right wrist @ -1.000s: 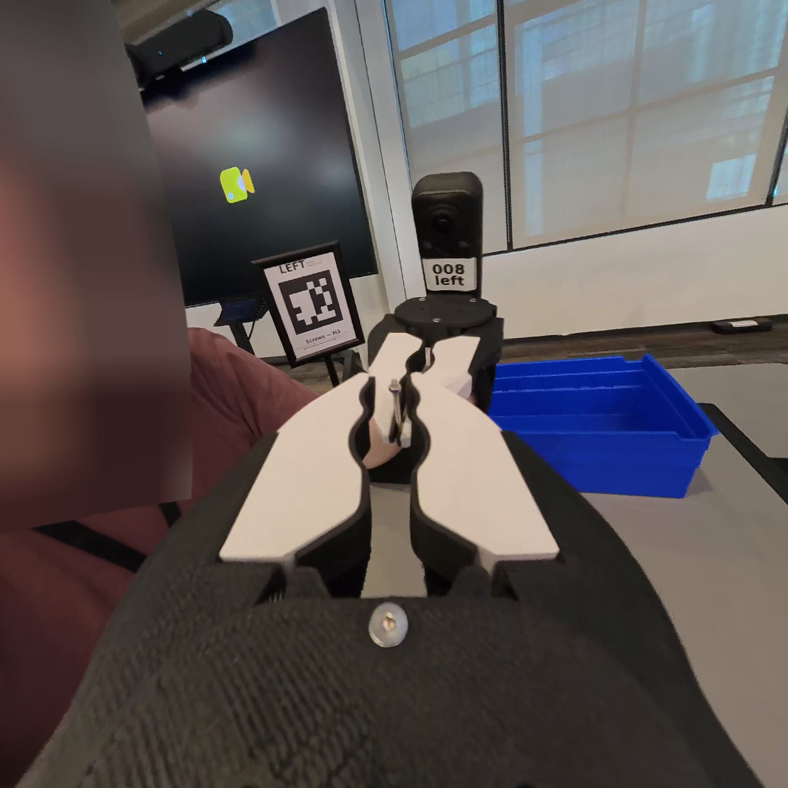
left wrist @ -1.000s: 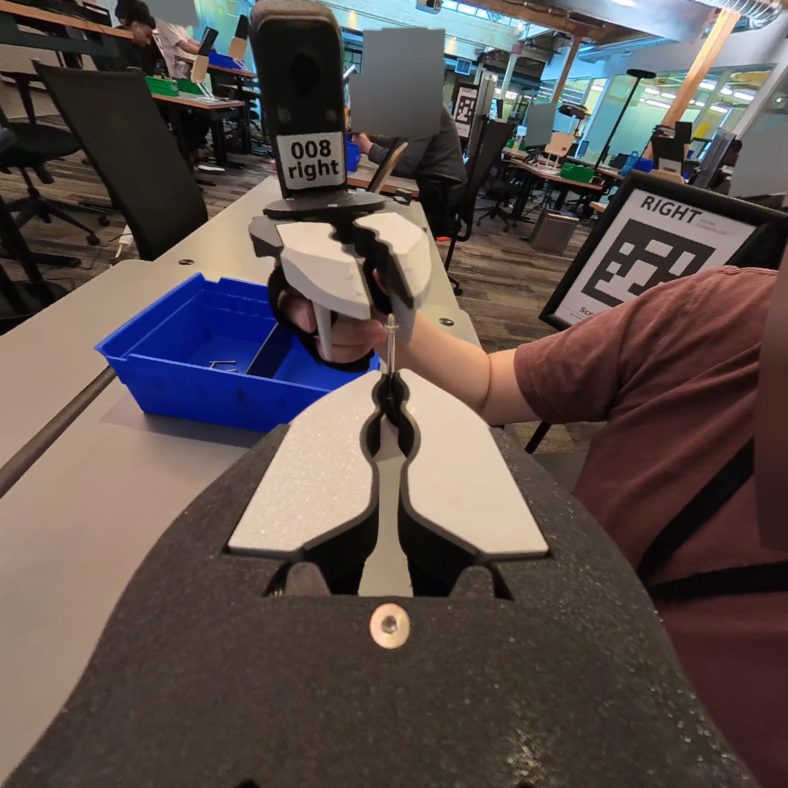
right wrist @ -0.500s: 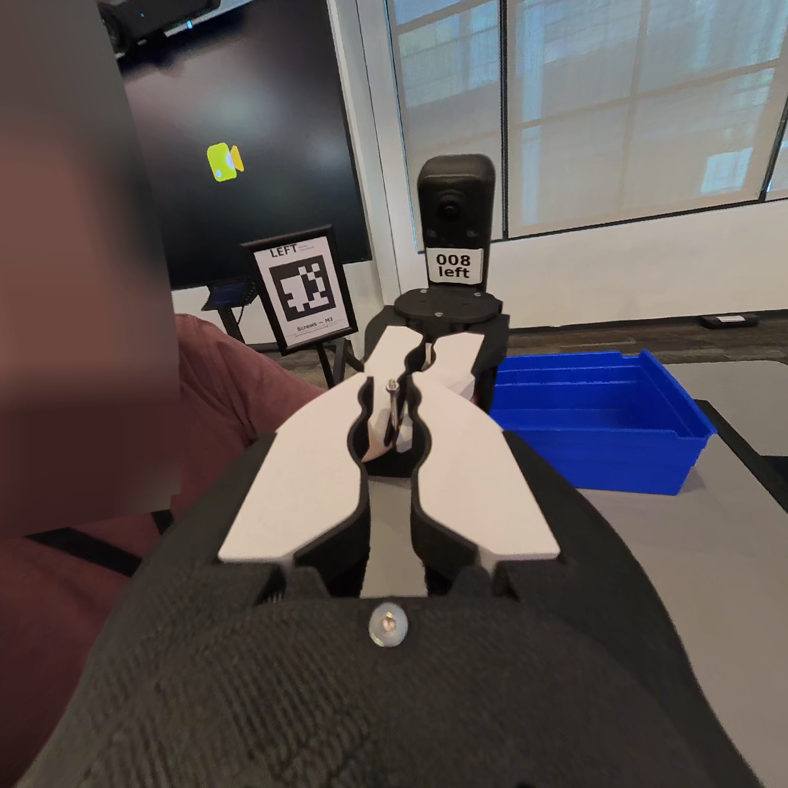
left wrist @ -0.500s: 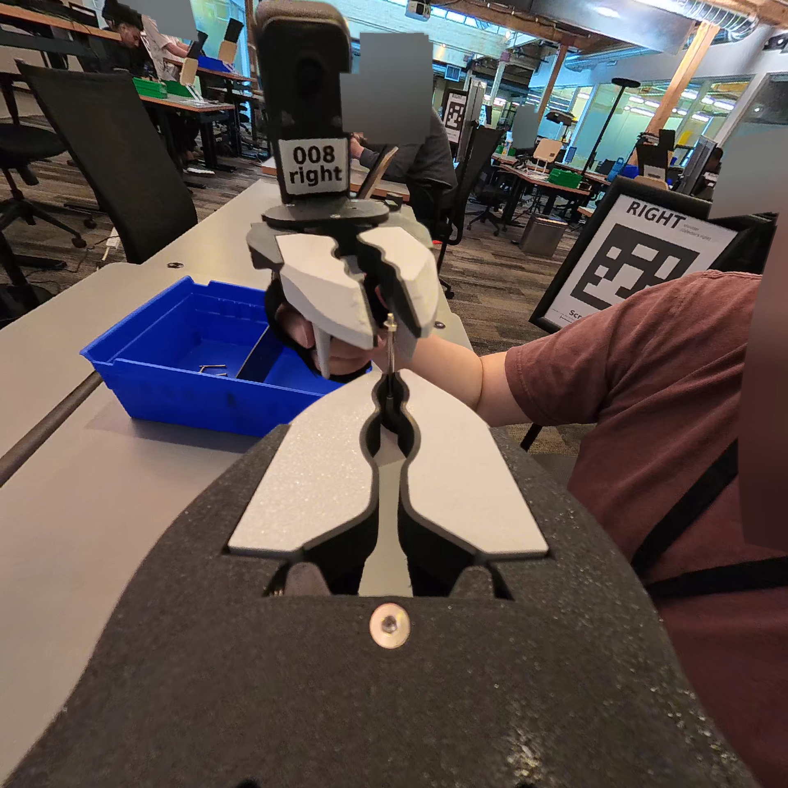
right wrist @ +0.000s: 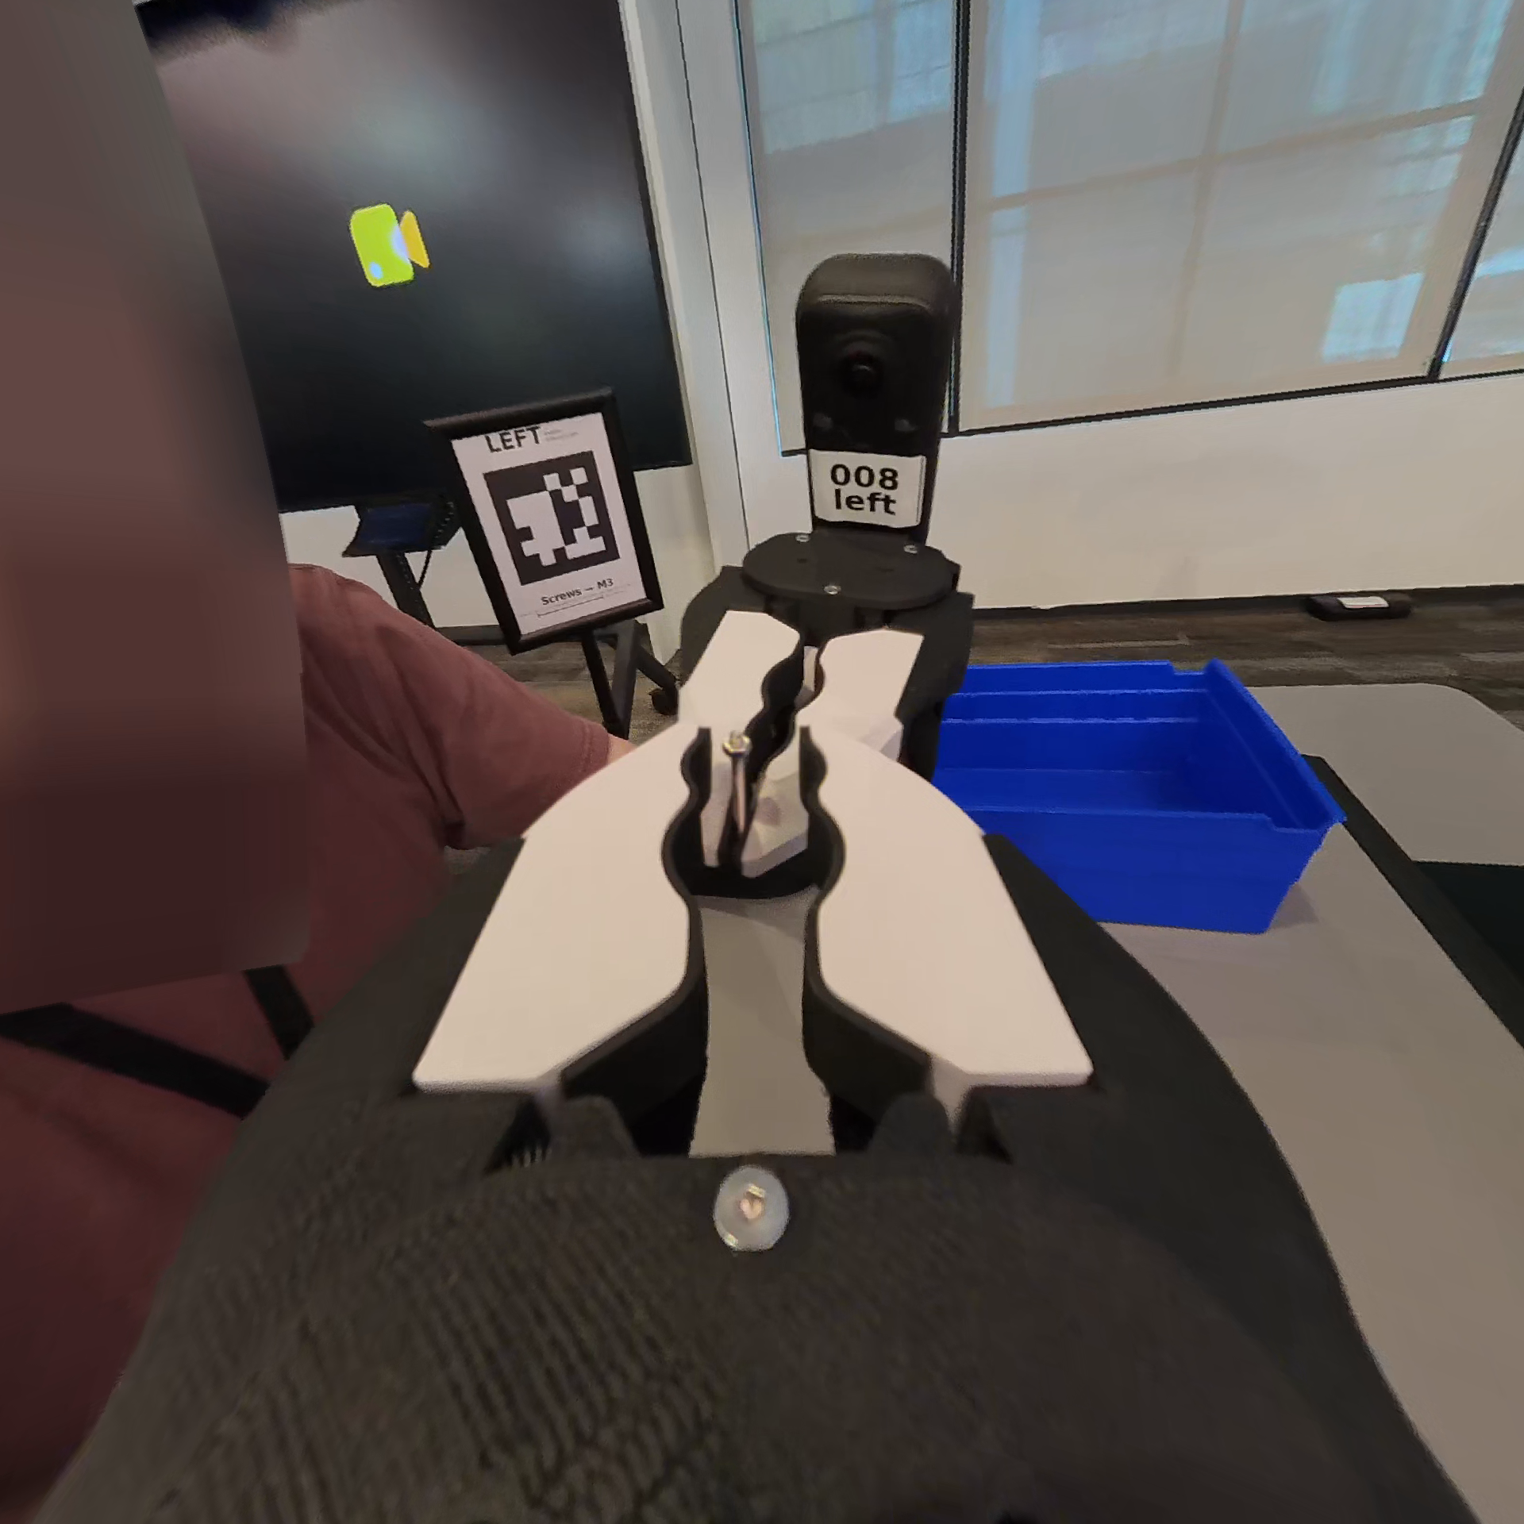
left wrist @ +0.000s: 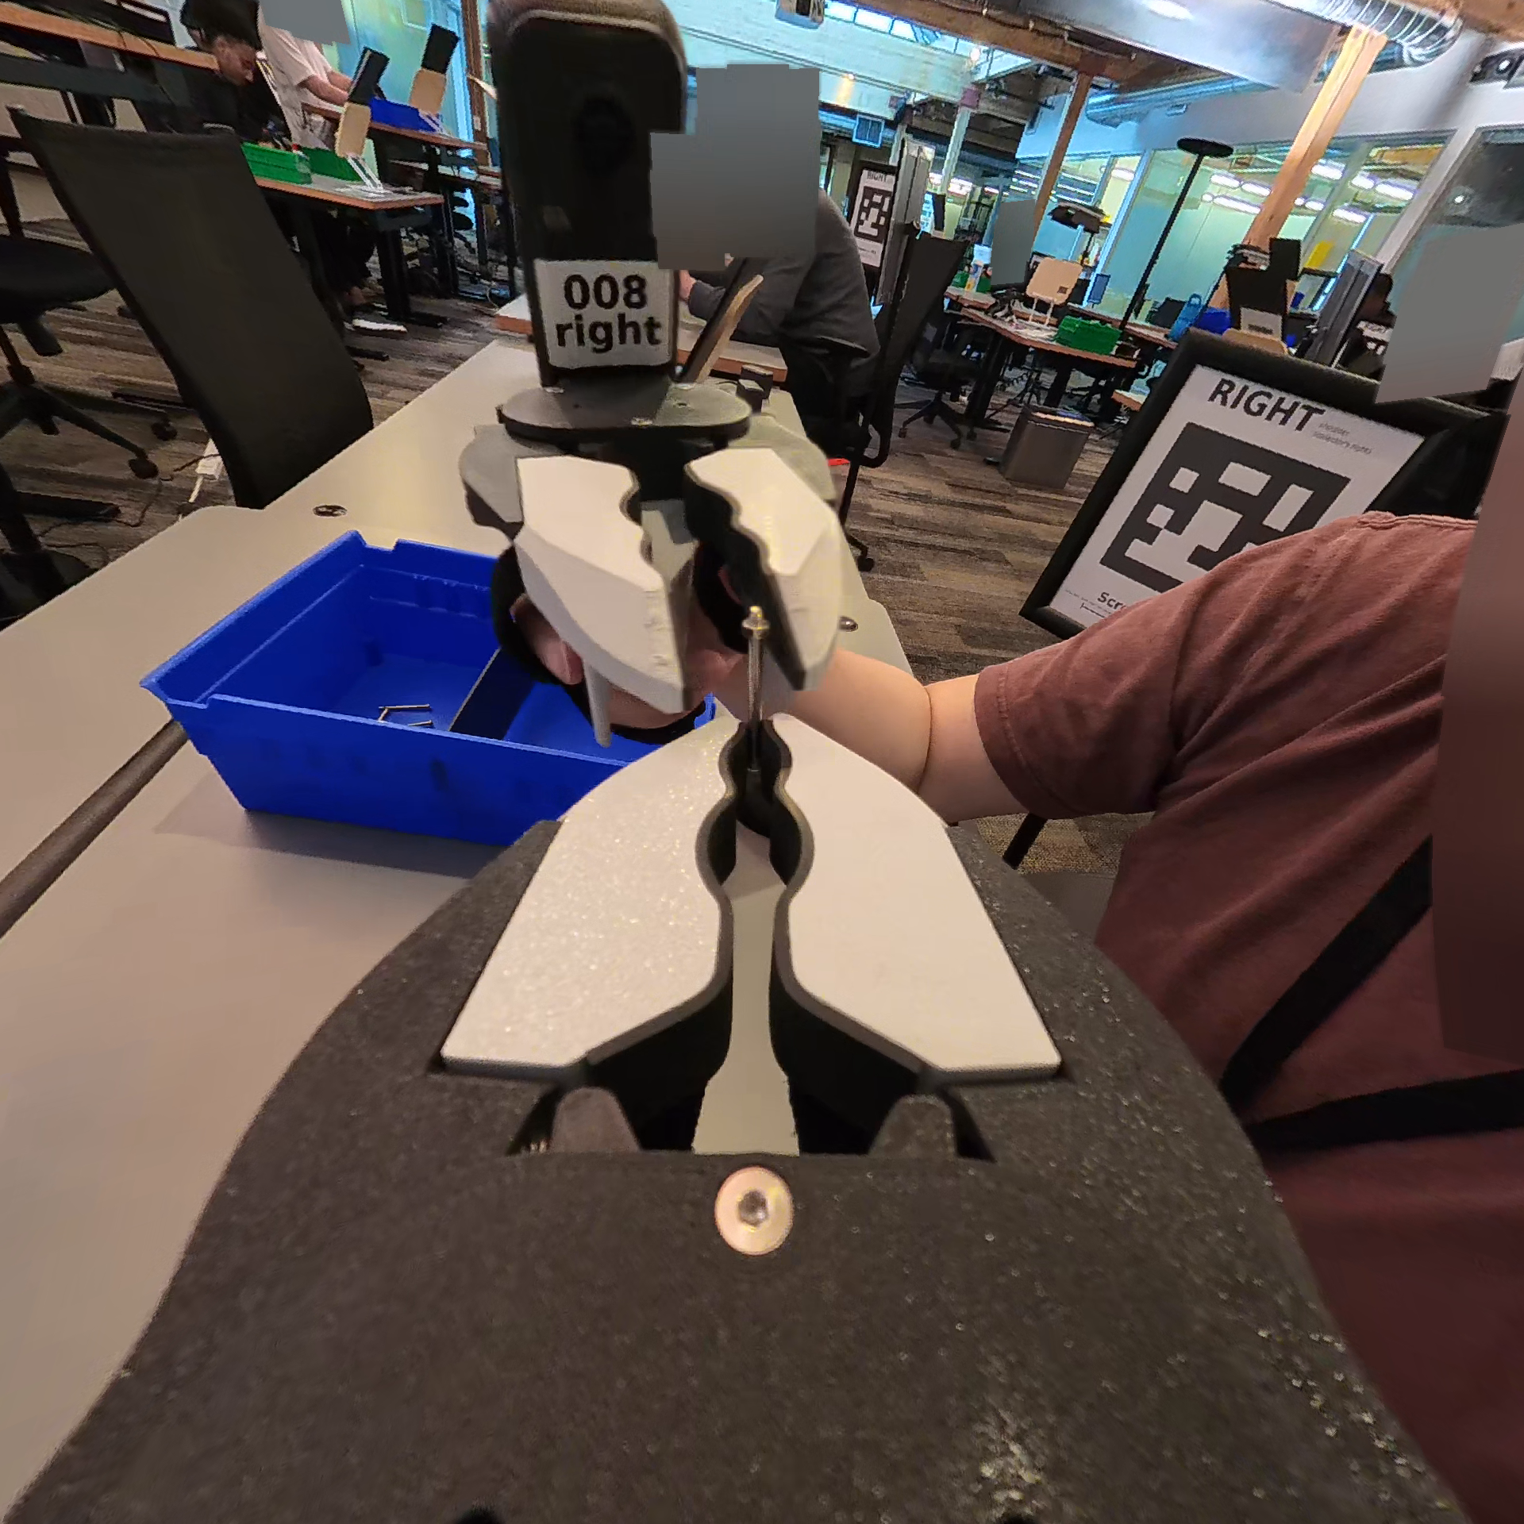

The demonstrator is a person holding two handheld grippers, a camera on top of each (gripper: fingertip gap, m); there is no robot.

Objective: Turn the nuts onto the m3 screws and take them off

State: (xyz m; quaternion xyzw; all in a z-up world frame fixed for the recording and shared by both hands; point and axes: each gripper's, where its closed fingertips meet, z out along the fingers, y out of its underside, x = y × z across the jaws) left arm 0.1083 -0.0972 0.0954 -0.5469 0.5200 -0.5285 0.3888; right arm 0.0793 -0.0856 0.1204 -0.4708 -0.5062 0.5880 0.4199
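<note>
Left wrist view shows the left gripper [left wrist: 752,746] low in the centre of the frame, its fingers closed on the bottom end of a thin screw [left wrist: 754,684] that stands nearly upright. Just above it, the right gripper [left wrist: 726,651] faces back toward the camera. Its fingers look parted, with the right-hand one beside the top of the screw, where a small nut [left wrist: 754,614] seems to sit. Whether that finger touches the nut is too fine to tell.

From the right wrist view, the screw [right wrist: 740,792] appears at frame centre with its bright tip [right wrist: 733,745] between the right gripper's own fingers [right wrist: 610,833], which stand apart around it.

A blue bin [left wrist: 272,701] rests on the grey table [left wrist: 148,973] at mid left, with a few loose screws [left wrist: 404,711] inside.

Judging by this, the nut is being worked at the thread's upper end. To do it well, keep the left grip firm so that the screw does not spin or tilt, bring the right fingers squarely onto the nut, and turn in short strokes along the screw's axis. A skewed push could cross the thread or drop the nut.
</note>
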